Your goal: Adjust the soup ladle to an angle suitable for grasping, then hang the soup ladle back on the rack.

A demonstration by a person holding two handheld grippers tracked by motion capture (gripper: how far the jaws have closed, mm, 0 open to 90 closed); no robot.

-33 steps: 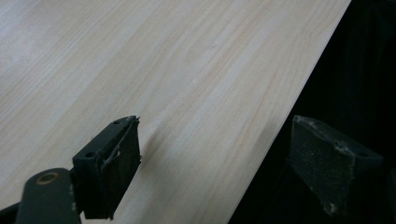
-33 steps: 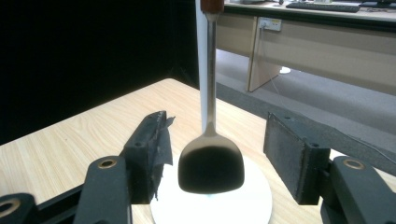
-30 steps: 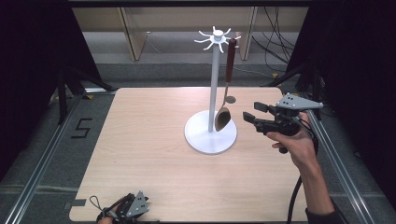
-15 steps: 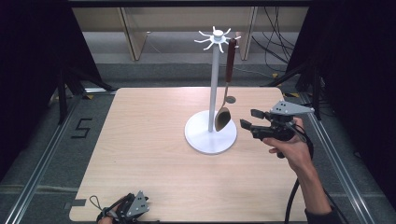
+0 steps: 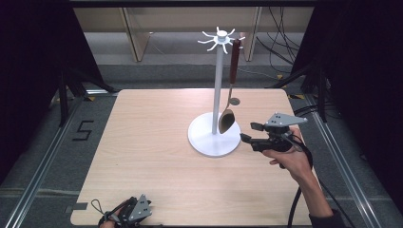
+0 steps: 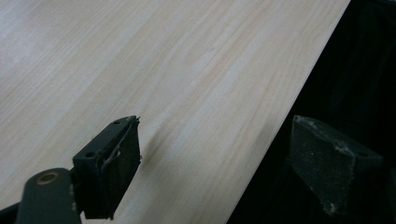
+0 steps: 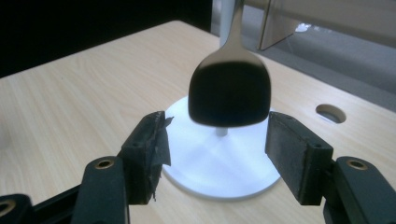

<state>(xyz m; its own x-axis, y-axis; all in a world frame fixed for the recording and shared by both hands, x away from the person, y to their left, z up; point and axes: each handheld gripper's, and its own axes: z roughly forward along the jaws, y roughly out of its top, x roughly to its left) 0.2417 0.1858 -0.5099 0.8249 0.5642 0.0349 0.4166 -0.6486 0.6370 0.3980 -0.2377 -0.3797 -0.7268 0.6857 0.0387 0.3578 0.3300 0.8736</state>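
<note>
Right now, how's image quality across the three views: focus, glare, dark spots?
High view: even, sharp light on the table, surroundings near black. Right gripper view: the spoon bowl is a dark, backlit silhouette and slightly soft, while the right tongs and white stand base read clearly. Left gripper view: wood grain is soft, and the left tongs have one pad lost against black beyond the table edge.

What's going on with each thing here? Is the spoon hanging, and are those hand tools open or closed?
Spoon: hanging from a hook on the stand, bowl down, not gripped.
Stand: upright on the table.
Right tool: open, jaws either side of the spoon's bowl, just short of it.
Left tool: open, empty, at the table's near edge.
</note>
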